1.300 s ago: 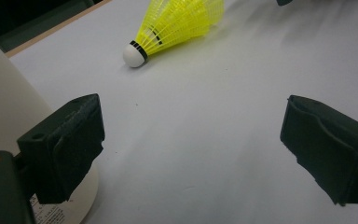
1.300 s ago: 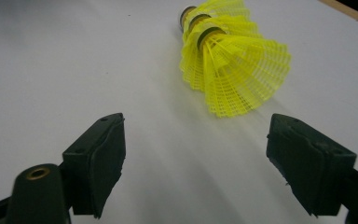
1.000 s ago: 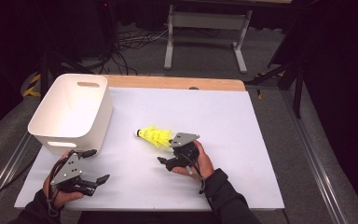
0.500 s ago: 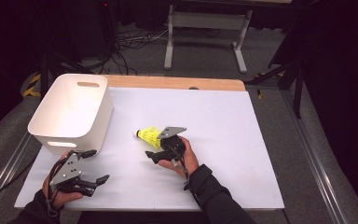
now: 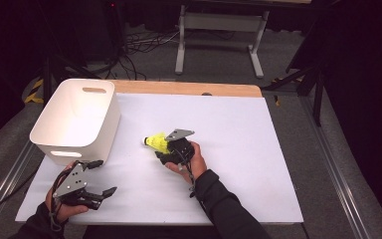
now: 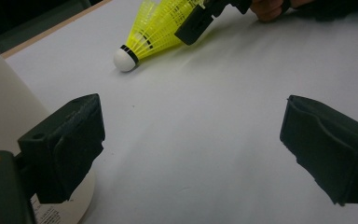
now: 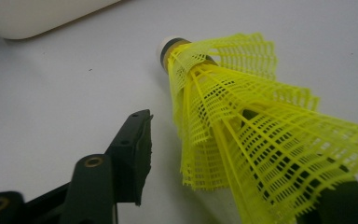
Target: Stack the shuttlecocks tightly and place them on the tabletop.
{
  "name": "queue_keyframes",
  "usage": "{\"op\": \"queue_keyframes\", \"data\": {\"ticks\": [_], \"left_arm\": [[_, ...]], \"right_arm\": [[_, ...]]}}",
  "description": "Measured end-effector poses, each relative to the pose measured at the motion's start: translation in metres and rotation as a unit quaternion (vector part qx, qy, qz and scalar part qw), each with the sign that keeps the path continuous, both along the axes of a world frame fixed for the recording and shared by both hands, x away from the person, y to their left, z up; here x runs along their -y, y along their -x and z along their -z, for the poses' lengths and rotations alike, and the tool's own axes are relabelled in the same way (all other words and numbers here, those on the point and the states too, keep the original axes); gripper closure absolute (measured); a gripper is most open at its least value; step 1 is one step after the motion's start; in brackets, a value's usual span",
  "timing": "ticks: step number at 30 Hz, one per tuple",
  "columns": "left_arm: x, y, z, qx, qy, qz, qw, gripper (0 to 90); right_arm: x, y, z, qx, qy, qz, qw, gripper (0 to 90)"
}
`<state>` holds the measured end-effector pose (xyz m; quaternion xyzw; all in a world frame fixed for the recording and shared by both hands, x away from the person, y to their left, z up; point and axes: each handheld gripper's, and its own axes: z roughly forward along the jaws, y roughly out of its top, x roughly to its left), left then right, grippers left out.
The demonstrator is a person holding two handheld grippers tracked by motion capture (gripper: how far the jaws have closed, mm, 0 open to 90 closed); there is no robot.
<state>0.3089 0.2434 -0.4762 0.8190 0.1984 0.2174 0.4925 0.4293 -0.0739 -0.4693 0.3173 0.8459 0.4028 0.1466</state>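
Seen from above: yellow shuttlecock (image 5: 155, 142) lying on its side near mid-table on the white sheet (image 5: 238, 149), cork pointing toward the white bin (image 5: 79, 119), well clear of its wall. Right gripper (image 5: 171, 149) brought in from the skirt end, jaws parted around the flared mesh; in the right gripper view, one black jaw just beside the skirt with a visible gap, the other hidden behind the netting, so apparently not yet closed on it. Left gripper (image 5: 97, 179) resting near the front edge by the bin's corner, jaws spread wide with nothing between them, bare sheet showing between the pads (image 6: 70, 140) in the left gripper view.

Likely very light, and apt to skid or roll on the smooth sheet if nudged. Plastic skirt springy and open-meshed: prone to buckle under a hard squeeze, though probably able to spring back. Cork (image 7: 168, 46) firm but small and rounded, easy to squirt out of flat pads. Best hold, by this reckoning: gentle pinch across the skirt close to the dark band, where the ribs gather and stiffen, rather than at the loose outer rim.
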Motion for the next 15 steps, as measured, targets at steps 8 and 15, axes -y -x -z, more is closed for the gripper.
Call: {"op": "queue_keyframes", "data": {"ticks": [8, 15], "left_arm": [[0.001, 0.000, 0.001, -0.005, -0.002, 0.003, 1.0000, 7.1], [0.001, -0.001, 0.001, -0.005, -0.005, 0.005, 1.0000, 7.1]], "right_arm": [[0.000, -0.013, -0.004, 0.005, -0.010, 0.034, 0.9994, 68.5], [-0.004, -0.018, -0.004, 0.017, 0.001, 0.037, 0.9992, 79.4]]}}
